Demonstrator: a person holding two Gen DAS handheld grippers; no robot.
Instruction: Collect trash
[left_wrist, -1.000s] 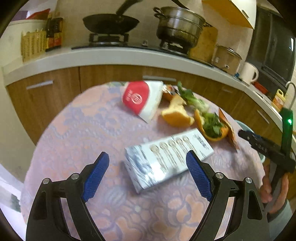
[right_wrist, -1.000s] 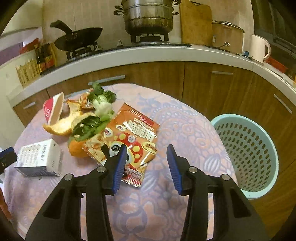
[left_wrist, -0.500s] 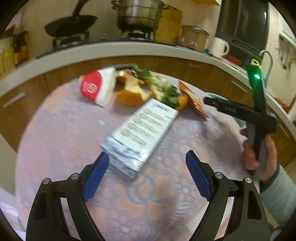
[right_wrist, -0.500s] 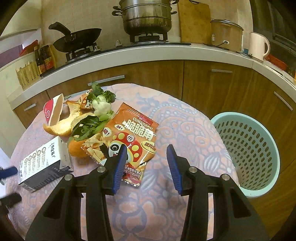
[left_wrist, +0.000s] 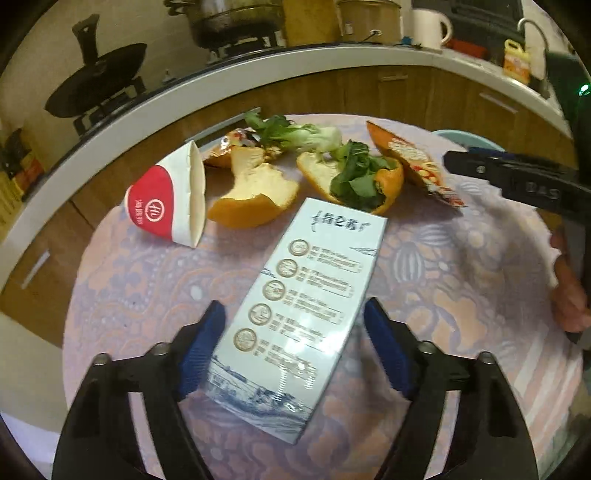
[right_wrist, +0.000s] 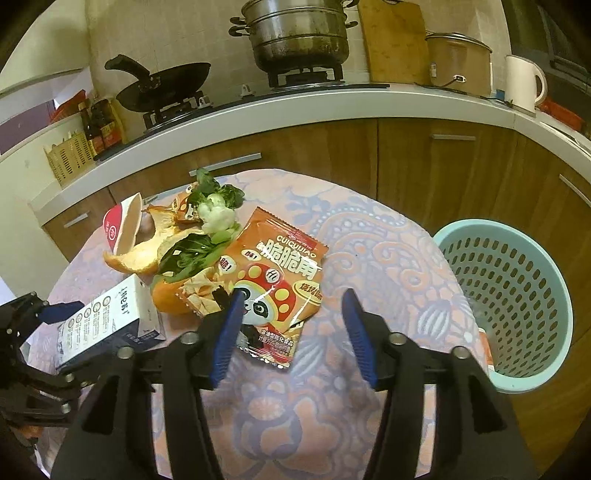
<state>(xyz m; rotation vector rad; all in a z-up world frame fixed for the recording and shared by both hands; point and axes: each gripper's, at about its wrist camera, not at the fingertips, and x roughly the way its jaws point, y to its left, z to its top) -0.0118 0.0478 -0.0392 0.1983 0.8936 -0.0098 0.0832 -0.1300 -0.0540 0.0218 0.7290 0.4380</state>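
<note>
I had the left hand-held gripper (left_wrist: 293, 345) spread wide, its two blue pads on either side of the one white carton (left_wrist: 301, 306) that lay flat at the lower centre of the left wrist view; I could not tell whether either pad touched it. The carton rested on the round surface (left_wrist: 129, 280) with its patterned cloth.

Beyond the carton, toward the top of the frame, I counted two orange peel pieces: one (left_wrist: 255, 195) left of centre, and one (left_wrist: 388, 181) right of centre with green leaves lying in it. One flattened red-and-white paper cup (left_wrist: 170, 206) lay on its side at the left, just beside the first peel. More leafy vegetable scraps (left_wrist: 295, 134) sat behind the peels, next to a small crumpled wrapper (left_wrist: 232, 142).

In the right wrist view my right hand-held gripper (right_wrist: 291, 328) was released too, holding nothing, its pads hovering over the lower edge of the one orange snack bag (right_wrist: 277, 277) at the middle of the frame. The bag lay flat, overlapping the peel with the leaves. One pale green perforated trash basket (right_wrist: 506, 295) stood at the right edge of the frame, beside the surface and below its level.
</note>
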